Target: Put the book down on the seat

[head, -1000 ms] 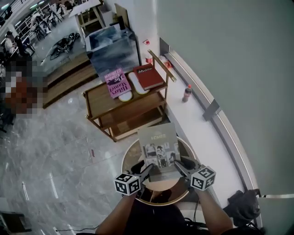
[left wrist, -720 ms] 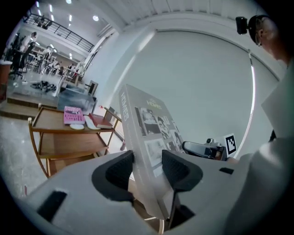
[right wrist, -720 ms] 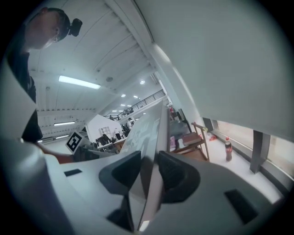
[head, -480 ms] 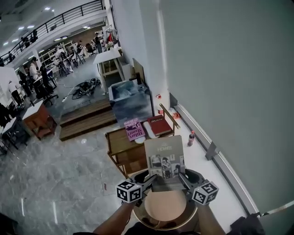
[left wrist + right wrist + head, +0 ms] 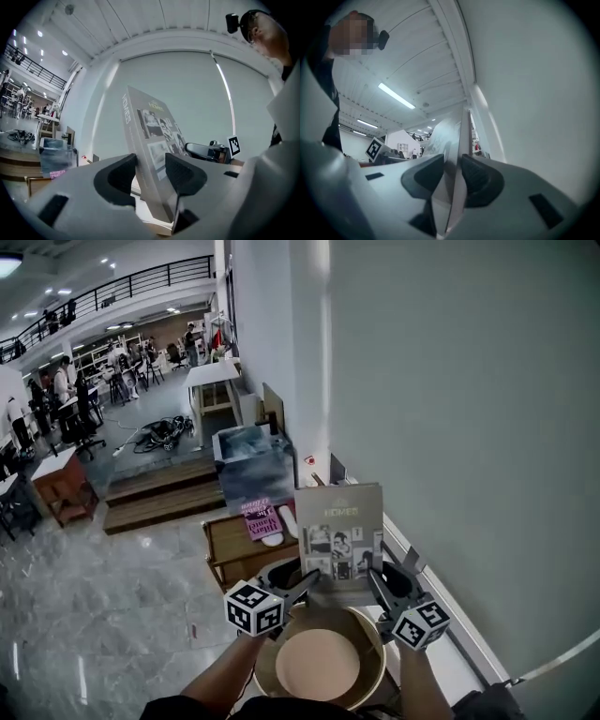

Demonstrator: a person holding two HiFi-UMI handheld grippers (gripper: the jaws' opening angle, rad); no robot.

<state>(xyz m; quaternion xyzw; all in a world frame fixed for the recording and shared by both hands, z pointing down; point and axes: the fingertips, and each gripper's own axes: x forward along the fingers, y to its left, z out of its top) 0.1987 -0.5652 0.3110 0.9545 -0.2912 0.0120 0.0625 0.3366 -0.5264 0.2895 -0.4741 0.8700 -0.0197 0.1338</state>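
Note:
A grey book [image 5: 338, 535] with photos on its cover stands upright between my two grippers, above the round stool seat [image 5: 319, 664]. My left gripper [image 5: 302, 582] is shut on the book's lower left edge. My right gripper [image 5: 375, 579] is shut on its lower right edge. In the left gripper view the pads [image 5: 183, 173] press both faces of the book [image 5: 154, 136], and the right gripper [image 5: 211, 151] shows beyond it. In the right gripper view the book [image 5: 452, 136] runs edge-on between the pads [image 5: 476, 176], which press on it.
A low wooden cart [image 5: 230, 549] with a pink book [image 5: 260, 519] stands just beyond the stool. A white ledge [image 5: 441, 615] runs along the grey wall [image 5: 469, 427] on the right. A marble floor [image 5: 94, 596] spreads to the left, with desks and people far back.
Both grippers have risen together with the book. It now stands higher above the stool seat, in front of the wall. The head view has tilted up.

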